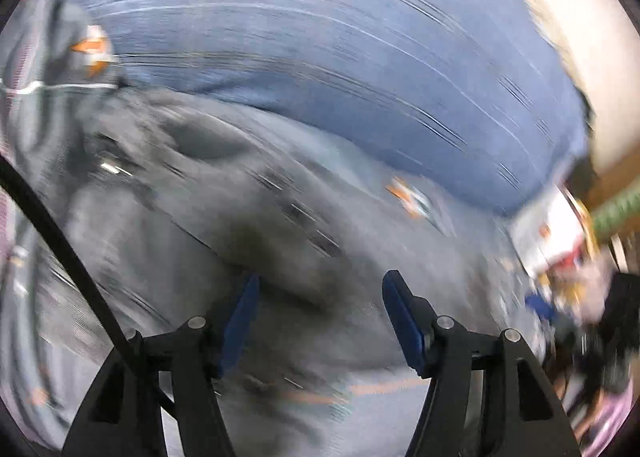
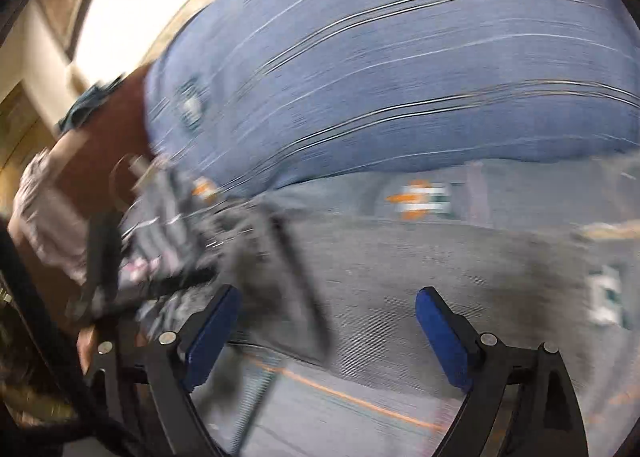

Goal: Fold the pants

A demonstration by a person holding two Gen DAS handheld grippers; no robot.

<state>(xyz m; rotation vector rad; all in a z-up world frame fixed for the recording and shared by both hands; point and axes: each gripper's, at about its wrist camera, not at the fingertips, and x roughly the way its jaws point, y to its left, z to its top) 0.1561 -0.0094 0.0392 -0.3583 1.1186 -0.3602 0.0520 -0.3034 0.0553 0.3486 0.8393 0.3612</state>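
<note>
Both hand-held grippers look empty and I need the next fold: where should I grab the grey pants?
Probably the raised dark crease in the grey pants, just ahead of the open left hand-held gripper. Come from above, fingers either side of it; elsewhere the cloth seems flat on the blue striped cover. Blur hides any edge.

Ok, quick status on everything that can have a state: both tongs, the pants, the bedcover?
Left tongs: open, nothing between the pads.
Right tongs: open, nothing held.
Pants: grey, lying rumpled on the bedcover, free of both tongs; fold stage unclear through blur.
Bedcover: blue striped, spread flat under the pants.
</note>
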